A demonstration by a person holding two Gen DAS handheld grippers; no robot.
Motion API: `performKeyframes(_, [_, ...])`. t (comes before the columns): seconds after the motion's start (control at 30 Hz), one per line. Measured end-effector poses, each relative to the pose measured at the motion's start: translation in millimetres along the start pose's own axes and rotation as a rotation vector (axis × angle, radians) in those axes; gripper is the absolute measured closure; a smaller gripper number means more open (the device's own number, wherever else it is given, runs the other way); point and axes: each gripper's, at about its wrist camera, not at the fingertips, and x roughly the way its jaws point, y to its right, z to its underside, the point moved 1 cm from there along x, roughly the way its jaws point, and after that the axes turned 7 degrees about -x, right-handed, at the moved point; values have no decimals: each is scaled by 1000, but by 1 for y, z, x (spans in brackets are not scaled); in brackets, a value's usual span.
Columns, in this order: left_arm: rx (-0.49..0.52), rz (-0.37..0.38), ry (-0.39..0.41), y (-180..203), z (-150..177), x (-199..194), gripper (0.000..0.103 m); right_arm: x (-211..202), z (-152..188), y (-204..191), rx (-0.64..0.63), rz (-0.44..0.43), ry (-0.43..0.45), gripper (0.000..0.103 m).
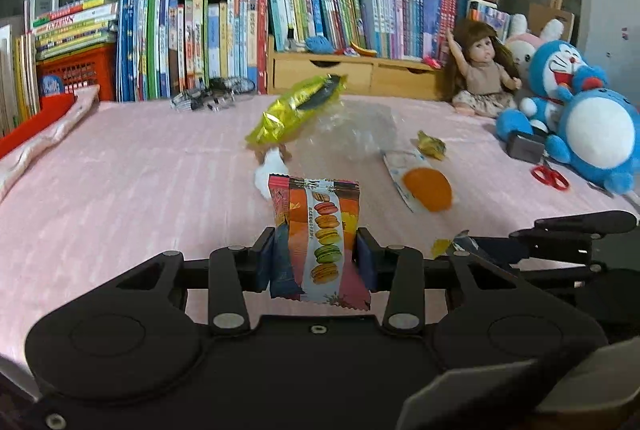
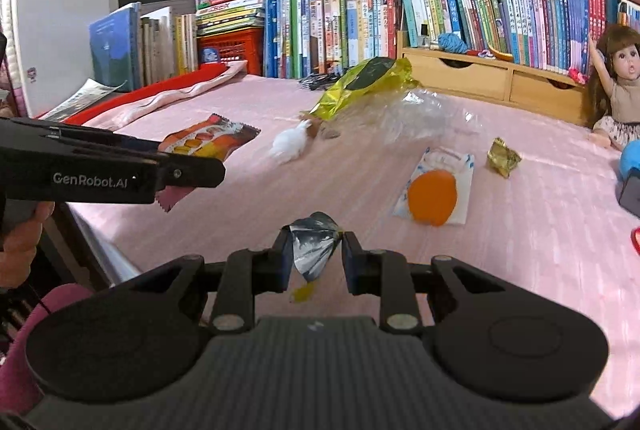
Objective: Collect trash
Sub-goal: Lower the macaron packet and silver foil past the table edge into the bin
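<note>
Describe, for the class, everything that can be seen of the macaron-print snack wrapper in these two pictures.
The macaron wrapper is a flat, glossy plastic packet, mostly orange and red, with a white strip showing a column of coloured macarons and zigzag-cut ends. It looks empty or nearly so, slightly creased. It stands upright, clamped between the pads of the left gripper, lifted clear of the pink bedcover. In the right wrist view it juts out of that gripper, tilted, touching nothing else.

wrappers: 1 macaron-printed snack packet [image 1: 320, 234], 1 crumpled silver foil wrapper [image 2: 314, 246], 1 yellow foil bag [image 1: 296, 106], 1 small gold foil wrapper [image 1: 431, 144], 1 orange-printed white sachet [image 1: 420, 182] | clear plastic bags [image 1: 356, 128]: 1 | brown-haired dolls [image 1: 482, 66]: 1 | red-handled scissors [image 1: 550, 177]: 1
</note>
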Motion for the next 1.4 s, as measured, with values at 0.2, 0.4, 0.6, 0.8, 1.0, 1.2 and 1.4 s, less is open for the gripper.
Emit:
performKeyframes(0.2, [-56,31,-80,-11,19,-22,64,-14,17,-9,17,-34,-24,71])
performKeyframes(0.4, [-94,32,-174,-25,44,-37,64,-25,31,-16,41,-69,-32,72])
performKeyframes(0.6, [-66,35,-240,-29,67,-50,64,-37,41,-24,55,-99,-48,71])
performKeyframes(0.8, [-63,47,-325,-29,90,-49,64,-35,59,-33,71,-138,-112,71])
performKeyframes(1.0, [-66,44,-422,-28,117,-38,64,-22,81,-41,104,-166,-193,71])
performKeyframes(1.2, [-67,7,-508,-30,142,-21,63,-7,104,-50,122,-177,-284,70])
performKeyframes(1.4, [-70,-7,-569,-31,159,-10,63,1,117,-57,143,-185,-333,70])
